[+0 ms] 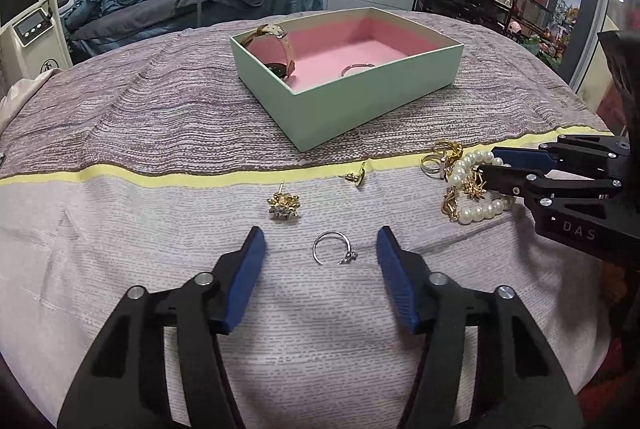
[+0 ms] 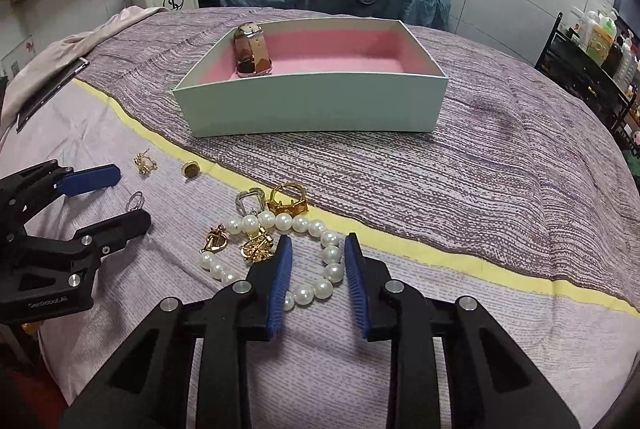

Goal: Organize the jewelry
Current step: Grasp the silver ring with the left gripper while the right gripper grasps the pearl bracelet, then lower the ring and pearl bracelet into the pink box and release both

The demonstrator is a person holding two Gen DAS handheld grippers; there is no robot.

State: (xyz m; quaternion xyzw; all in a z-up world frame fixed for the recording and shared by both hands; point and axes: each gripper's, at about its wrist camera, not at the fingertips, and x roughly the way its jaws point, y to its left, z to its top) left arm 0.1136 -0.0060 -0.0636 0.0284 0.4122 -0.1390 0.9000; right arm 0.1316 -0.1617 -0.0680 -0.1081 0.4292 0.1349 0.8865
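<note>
Left wrist view: left gripper straddles the silver ring, pads clear; right gripper brackets the pearl bracelet, not visibly pinching; pickup step, next squeeze, lift, carry to the green box.

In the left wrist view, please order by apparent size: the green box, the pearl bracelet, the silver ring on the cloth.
1. green box
2. pearl bracelet, partly hidden by the right gripper
3. silver ring, though nearest the camera
</note>
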